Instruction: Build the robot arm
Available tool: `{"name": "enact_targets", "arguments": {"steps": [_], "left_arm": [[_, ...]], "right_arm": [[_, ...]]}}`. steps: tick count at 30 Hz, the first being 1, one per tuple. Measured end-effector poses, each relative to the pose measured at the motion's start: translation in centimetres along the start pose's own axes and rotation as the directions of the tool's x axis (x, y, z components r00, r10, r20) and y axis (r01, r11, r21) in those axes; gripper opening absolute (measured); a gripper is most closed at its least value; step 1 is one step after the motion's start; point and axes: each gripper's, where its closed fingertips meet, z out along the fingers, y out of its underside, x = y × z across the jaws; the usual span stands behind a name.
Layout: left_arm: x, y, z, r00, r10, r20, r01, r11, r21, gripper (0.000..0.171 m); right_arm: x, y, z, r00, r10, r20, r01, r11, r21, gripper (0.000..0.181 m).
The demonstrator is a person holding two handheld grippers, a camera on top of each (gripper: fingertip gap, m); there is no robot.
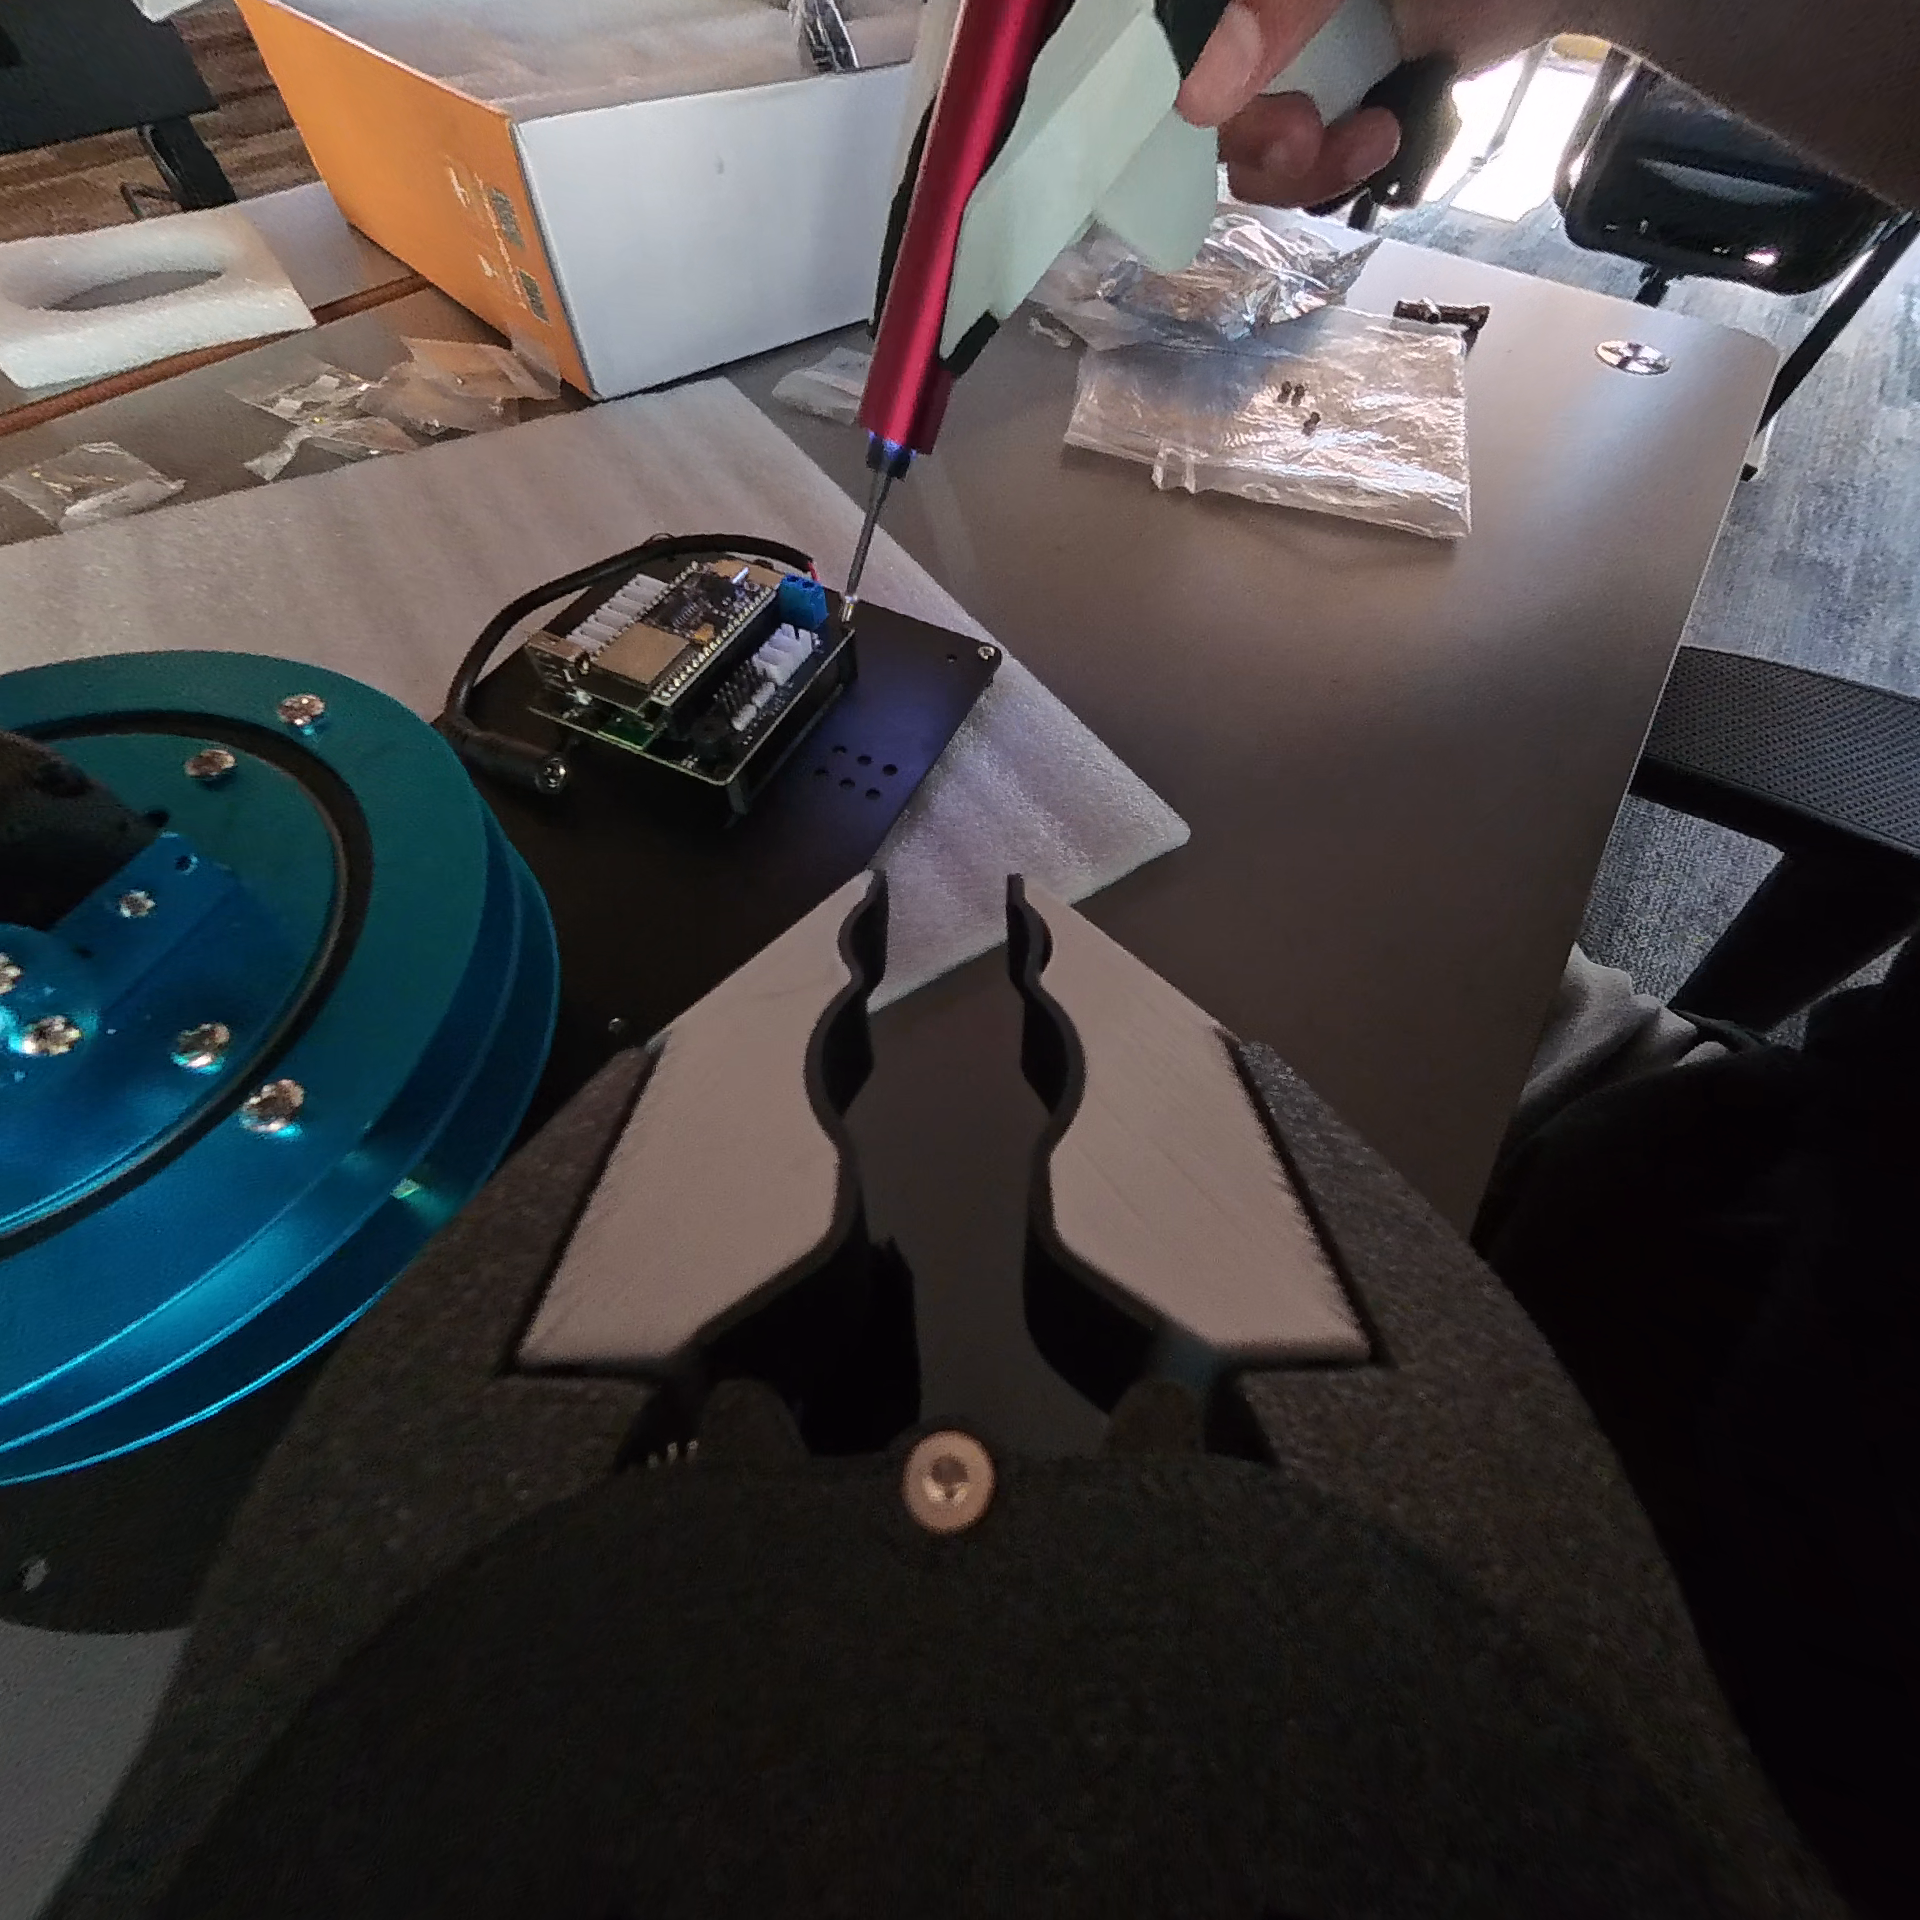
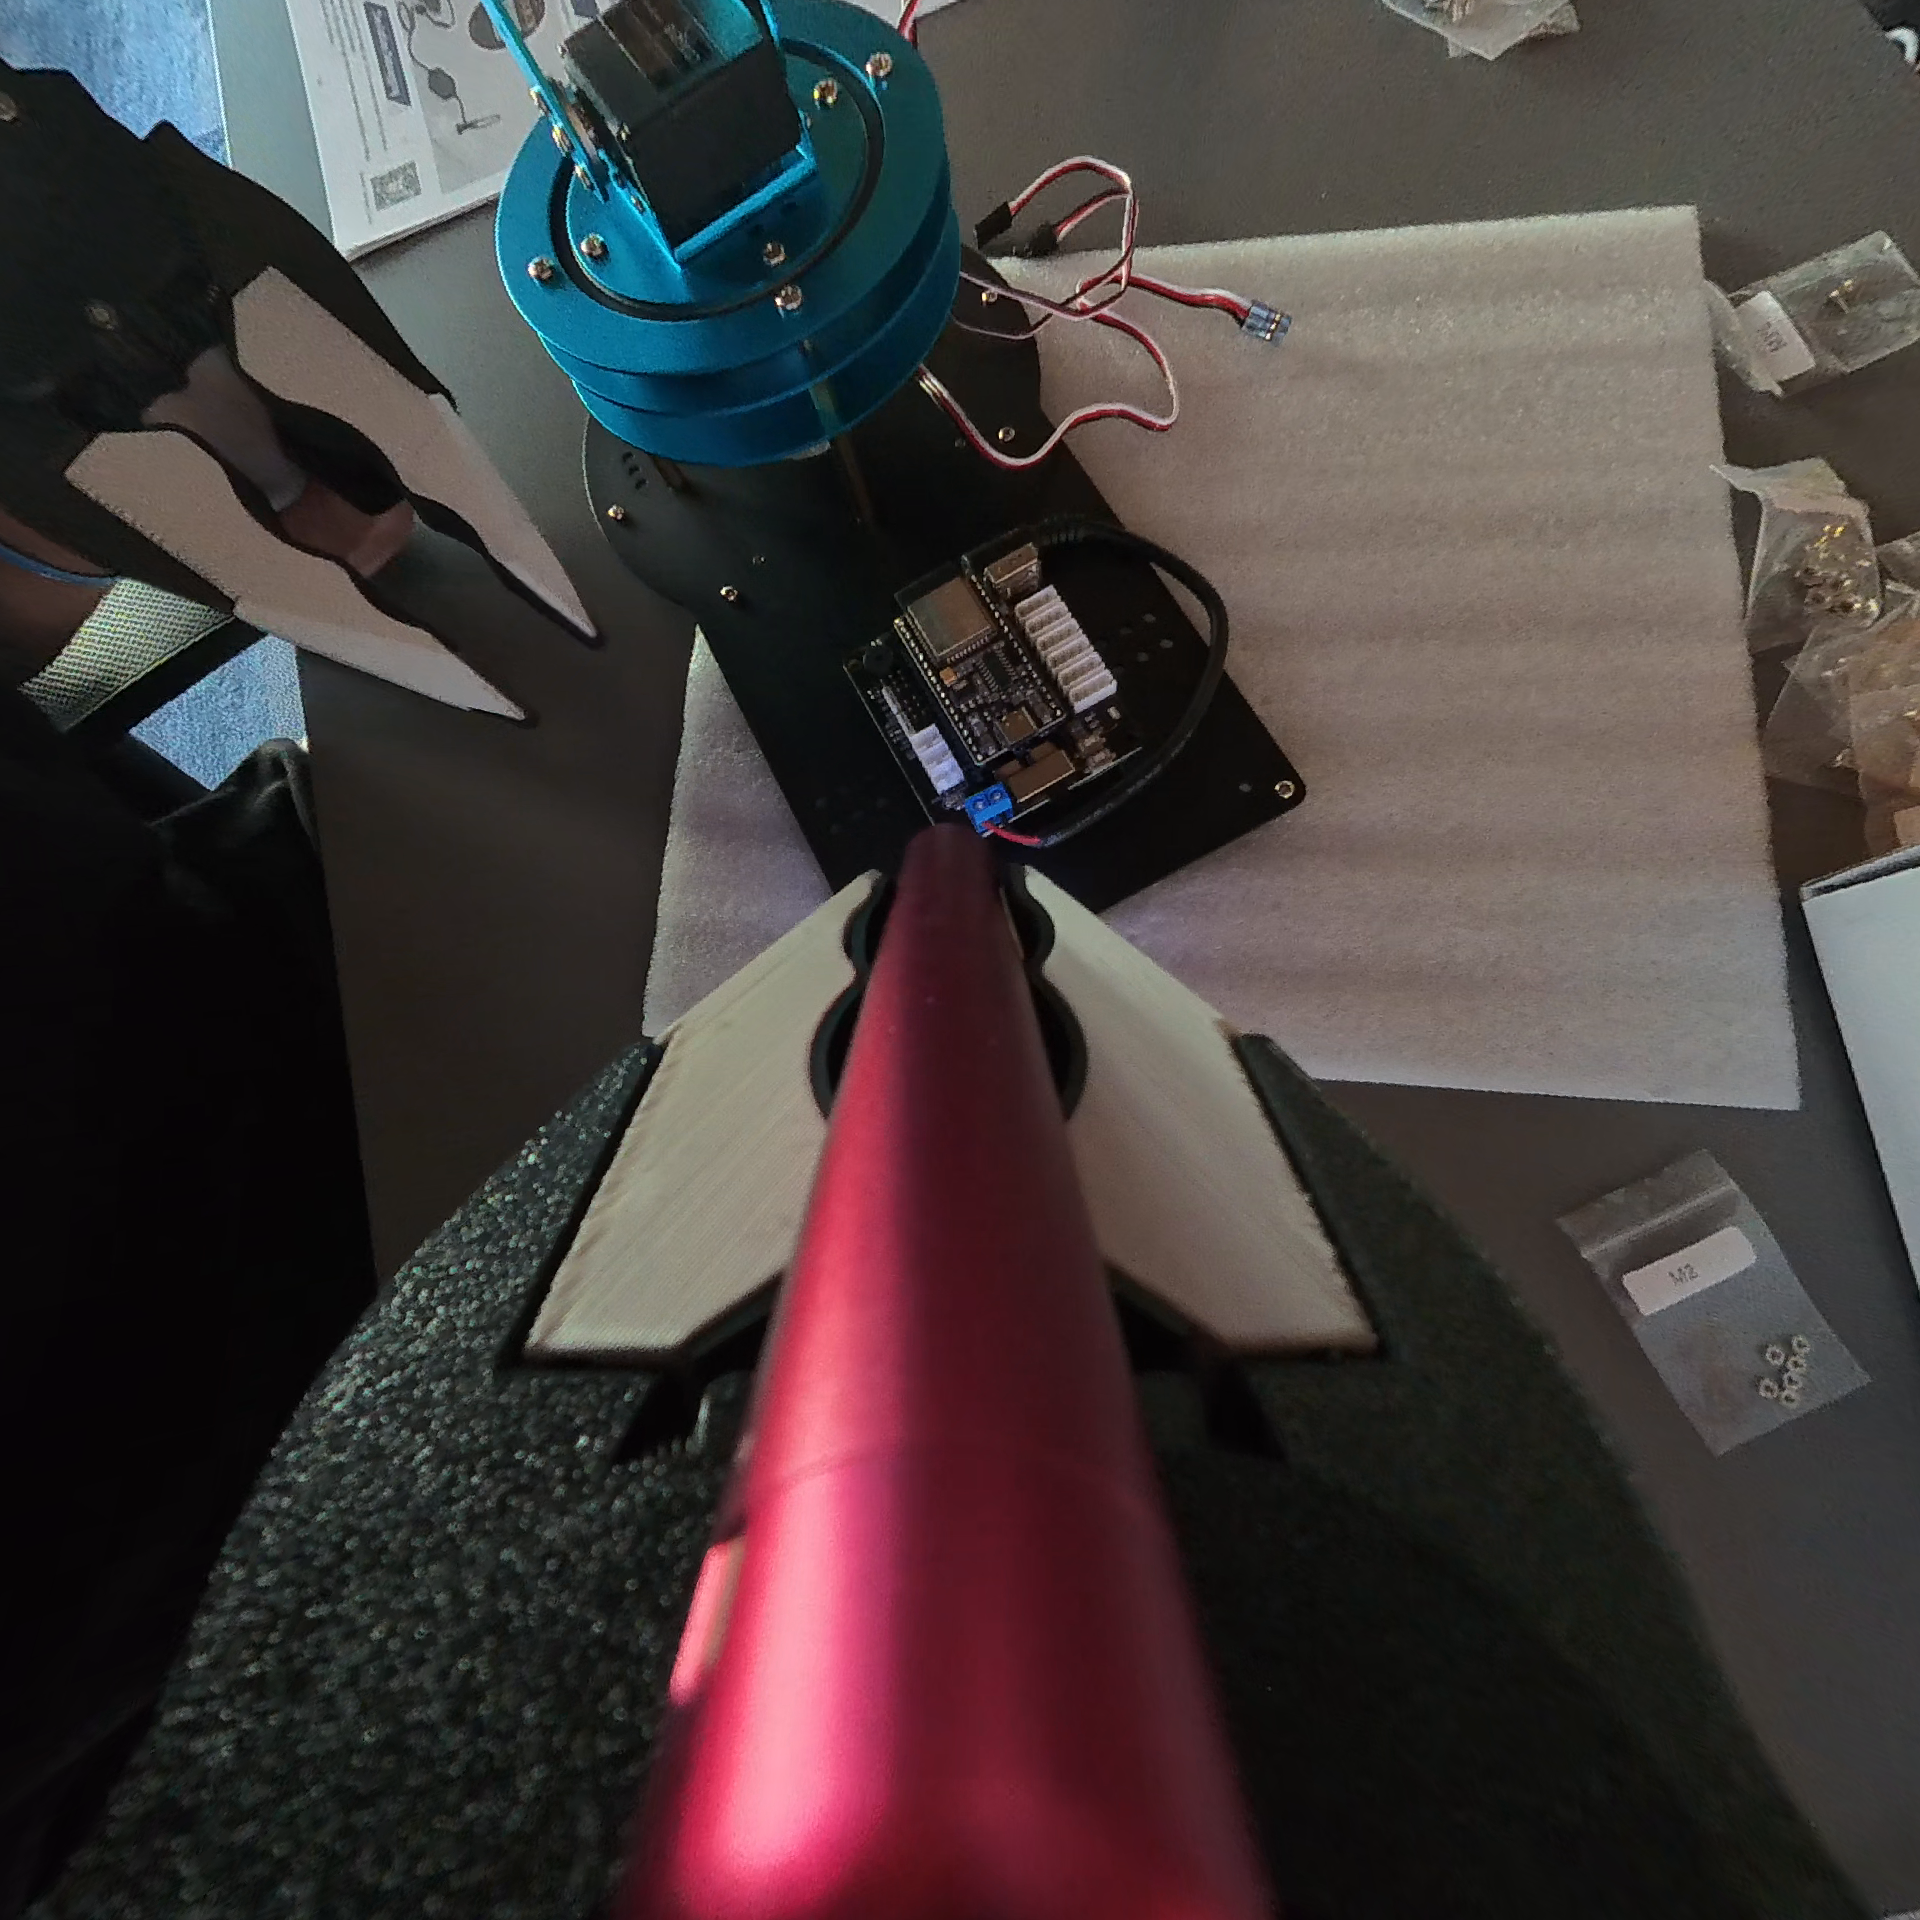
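My right gripper (image 2: 945, 883) is shut on a red electric screwdriver (image 2: 914, 1299) that points down and forward. In the left wrist view the screwdriver (image 1: 935, 229) has its bit on a screw at the far corner of a stacked circuit board (image 1: 686, 675), next to a blue terminal block (image 1: 802, 601). The board (image 2: 997, 696) sits on a black base plate (image 2: 1195, 821) that also carries a blue round turntable (image 2: 727, 312). My left gripper (image 1: 945, 894) is open and empty, hovering over the plate's near edge beside the turntable (image 1: 208, 1039). It also shows in the right wrist view (image 2: 556, 675).
The plate lies on a white foam sheet (image 2: 1455, 623) on a grey table (image 1: 1299, 779). Red-white servo wires (image 2: 1091, 312) trail behind the turntable. Bags of small hardware (image 2: 1818, 582), a bag of nuts (image 2: 1714, 1299), a plastic bag with screws (image 1: 1278, 426) and an orange-white box (image 1: 623, 208) lie around. Across from one pair of fingers to the other is roughly 15 centimeters. The right tips stand about 6 centimeters off the blue terminal block (image 1: 802, 601). The right camera catches it too, in the right wrist view (image 2: 972, 797).
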Motion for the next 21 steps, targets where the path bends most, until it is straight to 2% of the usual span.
{"name": "enact_targets", "arguments": {"steps": [11, 21], "left_arm": [[0.0, -0.1, -0.6, 1.0, -0.017, -0.024, 0.018, 1.0, 0.022, 0.022], [-0.8, -0.2, -0.2, 0.997, -0.068, -0.025, 0.068, 0.998, -0.005, 0.022]], "right_arm": [[0.1, -0.3, 0.6, 0.999, -0.038, -0.004, 0.038, 0.996, -0.08, 0.022], [-0.3, -1.3, 1.1, 0.982, -0.187, 0.033, 0.189, 0.948, -0.257, 0.021]]}}
